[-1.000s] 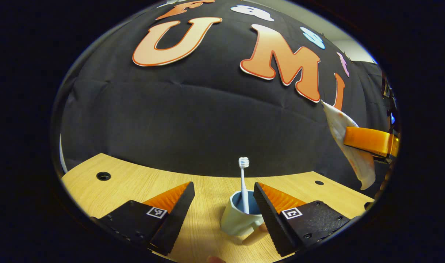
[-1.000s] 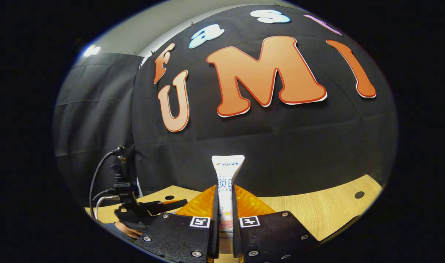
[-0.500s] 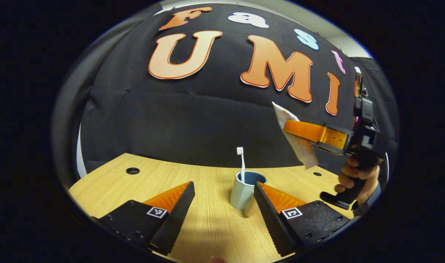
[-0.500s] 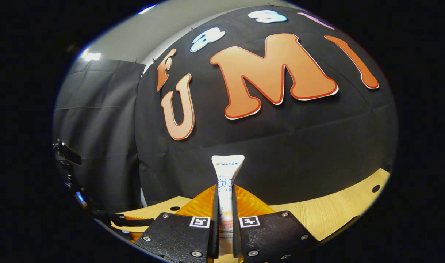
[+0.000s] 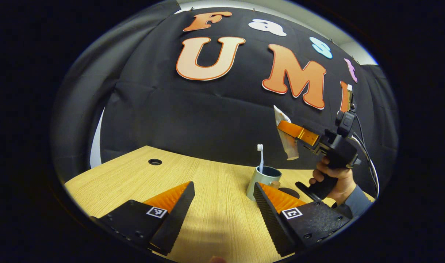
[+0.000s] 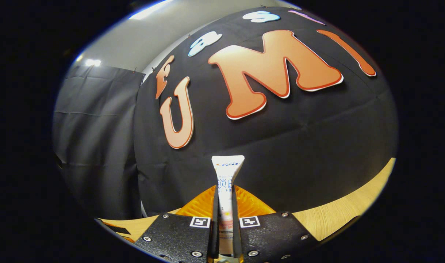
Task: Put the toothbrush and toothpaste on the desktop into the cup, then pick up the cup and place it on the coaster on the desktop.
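- The left gripper (image 5: 224, 204) hangs low over the wooden tabletop (image 5: 207, 182), its fingers (image 5: 171, 204) spread wide apart with nothing between them.
- Just past the tip of its right-hand finger stands the cup (image 5: 260, 181), upright on the tabletop, pale outside and darker within.
- The toothbrush (image 5: 260, 159) stands in the cup — bristle head up, handle leaning against the rim on the cup's left side.
- A dark round coaster (image 5: 288, 191) lies flat on the tabletop just to the right of the cup, partly hidden behind the left gripper's finger.
- In the left gripper view, the right gripper (image 5: 293, 130) is held in the air above and to the right of the cup, gripped from below by a hand (image 5: 335, 179) with a grey sleeve.
- Its fingers are clamped on the toothpaste (image 5: 286, 137), which hangs tilted, lower end pointing down and clear of the cup's mouth.
- In the right gripper view, the right gripper (image 6: 225, 219) has both fingers pressed flat against the toothpaste (image 6: 226, 182) — the tube's flat crimped end juts out past the fingertips.
- A round hole (image 5: 154, 161) sits in the tabletop far to the left.
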Action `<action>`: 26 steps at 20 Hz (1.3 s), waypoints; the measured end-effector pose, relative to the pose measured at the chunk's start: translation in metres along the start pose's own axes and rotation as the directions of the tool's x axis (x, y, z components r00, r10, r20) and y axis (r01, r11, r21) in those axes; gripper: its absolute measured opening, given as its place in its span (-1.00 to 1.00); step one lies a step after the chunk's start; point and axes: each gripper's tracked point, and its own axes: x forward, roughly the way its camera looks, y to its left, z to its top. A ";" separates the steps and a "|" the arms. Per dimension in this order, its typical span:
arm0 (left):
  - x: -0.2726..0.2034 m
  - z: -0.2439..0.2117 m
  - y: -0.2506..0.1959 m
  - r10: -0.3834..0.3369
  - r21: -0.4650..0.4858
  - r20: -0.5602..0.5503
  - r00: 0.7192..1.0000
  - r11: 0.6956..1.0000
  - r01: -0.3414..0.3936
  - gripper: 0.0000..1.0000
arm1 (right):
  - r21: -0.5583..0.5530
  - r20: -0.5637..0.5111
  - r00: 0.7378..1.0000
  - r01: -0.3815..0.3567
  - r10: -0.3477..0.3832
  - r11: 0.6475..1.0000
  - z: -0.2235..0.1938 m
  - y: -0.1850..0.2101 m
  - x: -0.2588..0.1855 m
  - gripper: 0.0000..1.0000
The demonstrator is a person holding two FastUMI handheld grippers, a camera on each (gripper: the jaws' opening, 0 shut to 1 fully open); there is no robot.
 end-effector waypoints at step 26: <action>-0.002 -0.016 -0.045 -0.025 0.023 -0.053 0.998 0.999 0.026 0.95 | -0.142 -0.055 0.995 0.075 -0.084 0.987 0.021 -0.032 -0.066 -0.37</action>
